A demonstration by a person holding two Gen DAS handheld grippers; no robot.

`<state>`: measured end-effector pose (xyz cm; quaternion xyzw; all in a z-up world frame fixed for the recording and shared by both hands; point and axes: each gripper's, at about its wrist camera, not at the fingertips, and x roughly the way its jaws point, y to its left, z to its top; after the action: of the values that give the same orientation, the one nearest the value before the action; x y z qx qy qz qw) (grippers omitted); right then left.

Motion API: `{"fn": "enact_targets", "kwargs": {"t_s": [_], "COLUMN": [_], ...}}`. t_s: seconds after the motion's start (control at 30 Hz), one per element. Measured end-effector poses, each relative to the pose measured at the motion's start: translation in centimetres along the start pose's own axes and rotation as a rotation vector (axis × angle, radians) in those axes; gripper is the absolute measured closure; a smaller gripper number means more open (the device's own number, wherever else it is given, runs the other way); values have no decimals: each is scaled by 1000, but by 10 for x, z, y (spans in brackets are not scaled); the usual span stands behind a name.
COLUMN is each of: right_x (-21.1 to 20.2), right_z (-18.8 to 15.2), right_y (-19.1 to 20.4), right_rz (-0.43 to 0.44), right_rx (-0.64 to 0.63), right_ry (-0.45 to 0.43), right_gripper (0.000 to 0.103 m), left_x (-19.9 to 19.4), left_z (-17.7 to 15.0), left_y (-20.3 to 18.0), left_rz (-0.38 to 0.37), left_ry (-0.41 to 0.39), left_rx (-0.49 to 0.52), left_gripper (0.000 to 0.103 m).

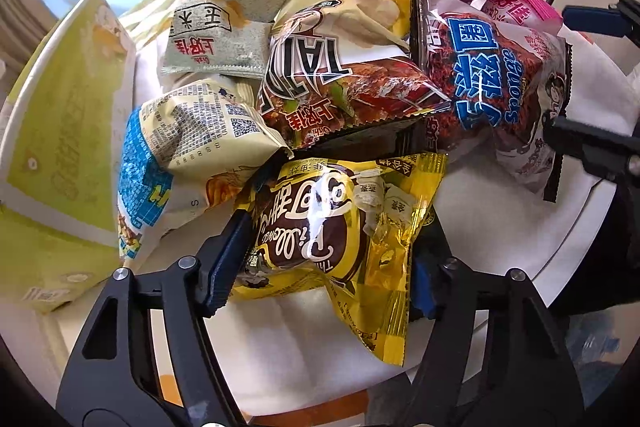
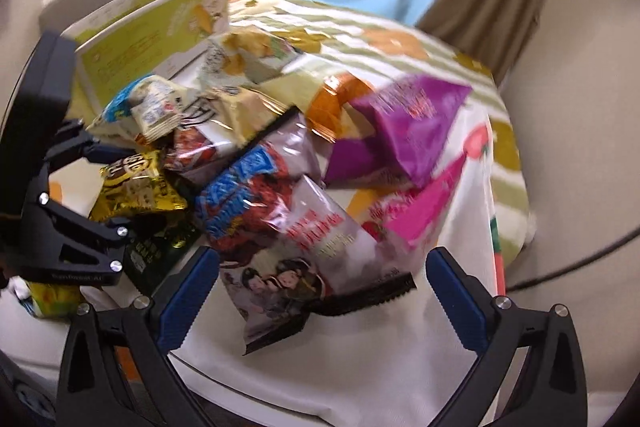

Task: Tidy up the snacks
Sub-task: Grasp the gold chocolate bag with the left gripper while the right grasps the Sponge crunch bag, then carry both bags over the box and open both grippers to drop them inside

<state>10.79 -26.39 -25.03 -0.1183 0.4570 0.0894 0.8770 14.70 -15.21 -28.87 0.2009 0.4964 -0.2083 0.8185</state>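
A heap of snack bags lies on a round table under a patterned cloth (image 1: 304,339). In the left wrist view, my left gripper (image 1: 324,267) is shut on a yellow and brown snack bag (image 1: 320,219) at the near edge of the heap, a pad pressing each side. The right wrist view shows the same yellow bag (image 2: 136,187) in the left gripper (image 2: 120,191). My right gripper (image 2: 322,255) stands open around the lower end of a grey-brown bag with blue lettering (image 2: 280,227), its pads clear of it. That bag (image 1: 480,79) lies right of the heap.
A green carton (image 1: 60,147) stands at the left side of the table. Purple (image 2: 412,123) and pink (image 2: 424,207) bags lie at the right, pale chip bags (image 1: 216,39) at the back. The table's rim (image 1: 580,227) curves near the right; curtains and a window stand behind.
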Motion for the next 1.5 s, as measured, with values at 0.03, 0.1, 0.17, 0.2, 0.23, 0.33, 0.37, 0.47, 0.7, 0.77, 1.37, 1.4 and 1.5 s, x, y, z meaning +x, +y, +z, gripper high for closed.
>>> {"fn": "enact_targets", "kwargs": {"t_s": [0.03,0.1,0.17,0.2,0.23,0.33,0.37,0.47,0.7,0.77,1.37,1.4,1.5], "right_x": [0,3,9,12,14,21,23,27,37,34,-26,-30,-47], "right_z": [1,2,4,5,6,8,8,8,5,1,-7,-6,-3], "right_y": [4,13,19,22,25,30,31,30,29,27,24,23,21], "right_rz": [-3,-2,0,1,-2,0,-1,-8,-13,-1,14,13,19], "right_rx": [-18,-56,-85,-102,-114,-142,-147,-165,-204,-198,-121,-121,-111], "right_ry": [-5,-13,-13,-15,-16,-19,-18,-18,4,11,-67,-73,-94], "right_gripper": [0,0,0,0,0,0,0,0,22,30,44,44,44], "left_x": [-1,-4,-5,-8,-9,-10,-11,-12,-13,-15,-68,-74,-91], "left_z": [0,-2,-3,-4,-5,-7,-7,-8,-9,-11,-13,-11,-8], "left_y": [0,1,3,4,4,6,6,6,6,6,4,4,4], "left_rz": [3,7,7,7,6,6,7,7,9,11,53,57,67], "left_ry": [-1,-1,-1,-1,-1,-2,-3,-5,-10,-9,-68,-78,-103], "left_rx": [1,0,-6,-10,-14,-17,-17,-22,-34,-38,-92,-98,-112], "left_gripper": [37,38,39,39,39,39,40,40,41,42,45,45,45]}}
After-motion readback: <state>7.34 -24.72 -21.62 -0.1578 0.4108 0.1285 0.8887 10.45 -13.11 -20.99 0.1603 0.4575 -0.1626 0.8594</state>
